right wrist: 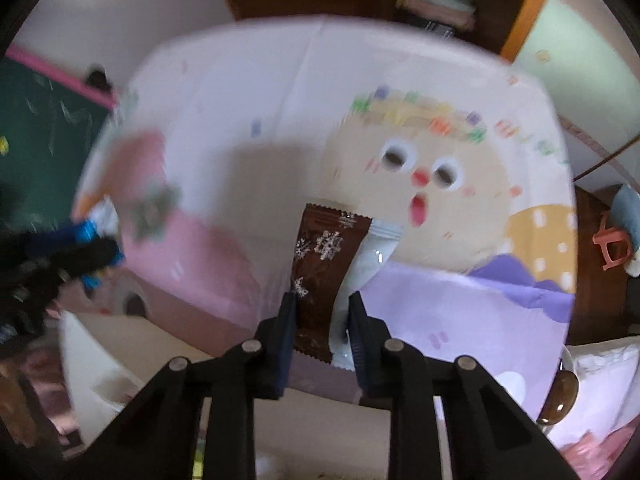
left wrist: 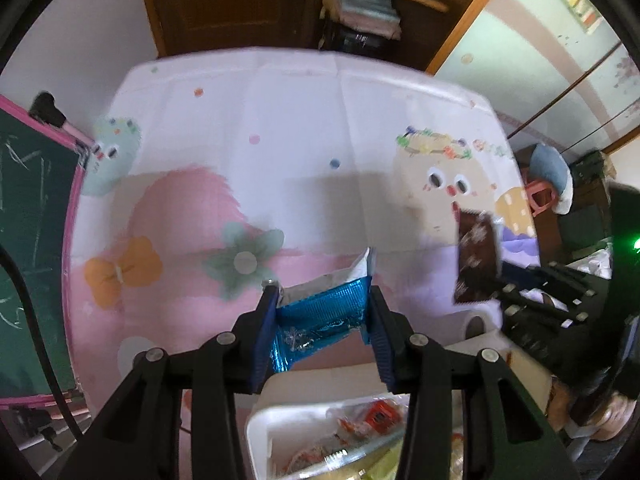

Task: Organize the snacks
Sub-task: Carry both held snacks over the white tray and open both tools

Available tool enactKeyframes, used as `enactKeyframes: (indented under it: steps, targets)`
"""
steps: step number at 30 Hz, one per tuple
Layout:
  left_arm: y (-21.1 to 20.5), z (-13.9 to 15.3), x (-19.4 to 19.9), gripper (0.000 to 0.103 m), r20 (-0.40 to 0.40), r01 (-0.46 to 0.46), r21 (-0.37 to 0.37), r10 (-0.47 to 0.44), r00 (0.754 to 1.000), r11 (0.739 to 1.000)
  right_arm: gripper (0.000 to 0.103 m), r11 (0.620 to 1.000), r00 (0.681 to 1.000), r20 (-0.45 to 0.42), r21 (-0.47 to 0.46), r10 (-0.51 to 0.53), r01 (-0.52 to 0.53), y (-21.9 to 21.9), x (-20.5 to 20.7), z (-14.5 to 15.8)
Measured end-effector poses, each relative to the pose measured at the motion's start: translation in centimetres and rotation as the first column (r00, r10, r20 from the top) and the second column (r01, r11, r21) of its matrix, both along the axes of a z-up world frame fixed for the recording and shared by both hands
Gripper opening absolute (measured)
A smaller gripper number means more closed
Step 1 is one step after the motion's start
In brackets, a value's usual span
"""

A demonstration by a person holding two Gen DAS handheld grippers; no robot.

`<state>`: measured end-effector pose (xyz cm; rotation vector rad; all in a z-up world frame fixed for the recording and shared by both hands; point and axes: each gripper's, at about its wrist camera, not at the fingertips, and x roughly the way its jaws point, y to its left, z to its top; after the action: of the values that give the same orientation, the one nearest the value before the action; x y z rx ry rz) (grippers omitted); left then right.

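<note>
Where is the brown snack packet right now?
The brown packet is clamped in the right gripper alongside a white packet, held above the cartoon tablecloth; the left wrist view shows it at far right.

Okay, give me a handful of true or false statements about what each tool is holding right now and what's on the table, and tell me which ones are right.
1. The left tool is clamped on a blue foil snack packet. True.
2. The right tool is empty. False: it grips a brown snowflake-print packet together with a white packet.
3. The table is covered by a cartoon-print cloth. True.
4. The white container below the left tool holds nothing. False: several snack wrappers lie inside it.
5. The brown packet shows in the left wrist view too, off to the right. True.
6. A green chalkboard stands on the right side of the table. False: it is on the left.
</note>
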<state>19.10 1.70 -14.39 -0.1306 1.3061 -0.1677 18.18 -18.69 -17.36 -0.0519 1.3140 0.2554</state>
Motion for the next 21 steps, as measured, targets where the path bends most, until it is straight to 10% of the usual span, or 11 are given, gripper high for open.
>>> enactKeyframes:
  steps: [11, 21]
  targets:
    - [-2.7, 11.4, -8.6, 0.042, 0.281, 0.084, 0.056, -0.096, 0.955, 0.995, 0.025, 0.991, 0.958, 0.285, 0.133, -0.034, -0.004, -1.8, -8.7, 12.5]
    - [-4.4, 14.9, -17.7, 0.043, 0.447, 0.108, 0.097, -0.14, 0.883, 0.989, 0.025, 0.963, 0.927, 0.37, 0.267, -0.059, -0.046, -2.2, -18.5, 14.7]
